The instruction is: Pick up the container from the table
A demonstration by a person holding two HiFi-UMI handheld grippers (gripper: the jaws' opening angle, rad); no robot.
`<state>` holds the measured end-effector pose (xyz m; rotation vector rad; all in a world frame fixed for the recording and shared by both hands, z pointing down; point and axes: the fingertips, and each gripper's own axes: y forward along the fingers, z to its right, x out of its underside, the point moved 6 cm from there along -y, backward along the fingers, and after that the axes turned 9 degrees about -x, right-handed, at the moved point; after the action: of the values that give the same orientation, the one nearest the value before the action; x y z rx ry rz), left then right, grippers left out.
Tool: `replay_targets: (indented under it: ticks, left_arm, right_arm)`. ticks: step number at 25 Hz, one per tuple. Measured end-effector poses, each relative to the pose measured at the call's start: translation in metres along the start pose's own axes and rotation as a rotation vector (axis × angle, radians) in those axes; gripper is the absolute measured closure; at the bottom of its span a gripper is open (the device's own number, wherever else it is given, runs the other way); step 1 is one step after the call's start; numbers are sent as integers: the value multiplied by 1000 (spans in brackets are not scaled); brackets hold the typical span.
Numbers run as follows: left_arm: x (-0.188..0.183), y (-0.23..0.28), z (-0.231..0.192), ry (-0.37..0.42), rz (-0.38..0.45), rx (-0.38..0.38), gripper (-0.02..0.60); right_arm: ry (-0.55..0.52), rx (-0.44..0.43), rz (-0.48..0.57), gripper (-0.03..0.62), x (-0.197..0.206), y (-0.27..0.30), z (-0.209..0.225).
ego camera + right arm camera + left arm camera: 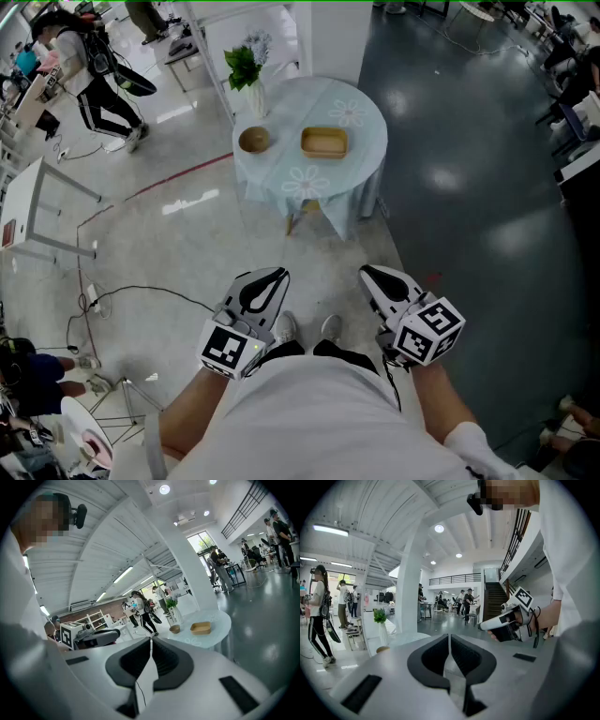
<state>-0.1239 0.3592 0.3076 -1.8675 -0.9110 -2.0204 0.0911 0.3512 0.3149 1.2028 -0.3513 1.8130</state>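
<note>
Left gripper [277,276] and right gripper [370,274], lower centre, are sitting fully closed, gripping nothing. Likely needing to approach the shallow tan rectangular container [323,142], upper centre, opening 1 gripper before its rim.

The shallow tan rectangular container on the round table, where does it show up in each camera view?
Head view: the shallow tan rectangular container sits upper middle on the round pale-blue-clothed table, right of the small brown bowl.
Left gripper view: not in it.
Right gripper view: right of centre, on the same table.
Shared landmark: the green plant in a white vase shows in all three.
</note>
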Motion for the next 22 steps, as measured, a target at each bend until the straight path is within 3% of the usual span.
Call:
replay_targets:
  ticks: [7, 22]
  left_arm:
    - [-6, 3, 0, 11, 35, -6, 546]
    - [-2, 15, 18, 19, 22, -37, 546]
  right_arm:
    - [3, 5, 4, 562, 2, -1, 3]
    - [38, -2, 12, 560, 7, -17, 24]
